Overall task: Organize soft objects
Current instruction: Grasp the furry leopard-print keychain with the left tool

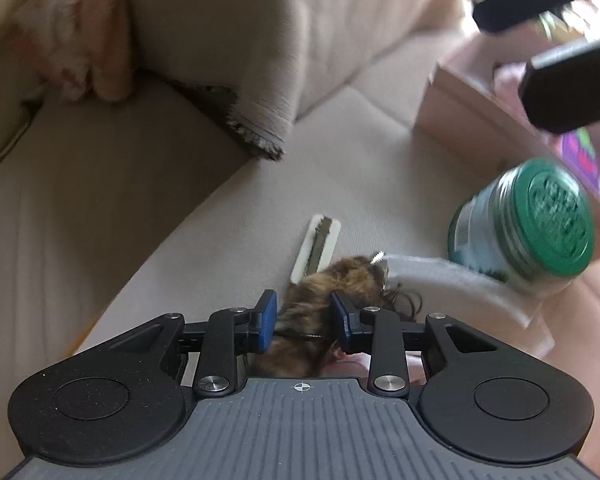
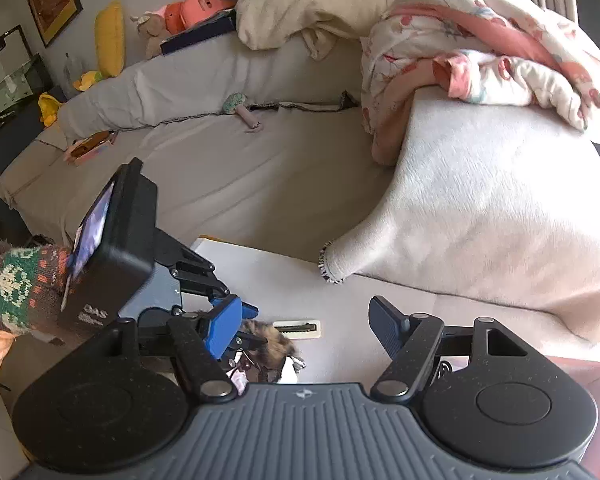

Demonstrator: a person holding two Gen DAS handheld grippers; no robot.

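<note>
Gripping the brown-and-tan furry soft toy (image 1: 320, 304), my left gripper (image 1: 305, 318) has its blue-padded fingers (image 1: 269, 320) pressed into the fur on both sides. The toy sits low over the beige sofa seat (image 1: 180, 208), and just beyond it a small white card with a dark strip (image 1: 316, 248) lies flat on the cushion. To the right, a clear glass jar with a green screw lid (image 1: 524, 224) lies tilted on its side against a pink box (image 1: 460, 100), with a white fleecy strip of fabric (image 1: 452, 284) beneath it and reaching toward the toy.

From the right wrist view, my right gripper (image 2: 306, 330) stands wide open, holding nothing; its fingers (image 2: 386, 328) are spread above the seat. The furry toy (image 2: 270, 340) shows between them near the left finger, and the left rig reaches it from the left. Further back, a cream blanket with a fringed corner (image 2: 480, 208) drapes over the sofa, with a pink-and-white floral quilt (image 2: 480, 48) heaped on top.
</note>
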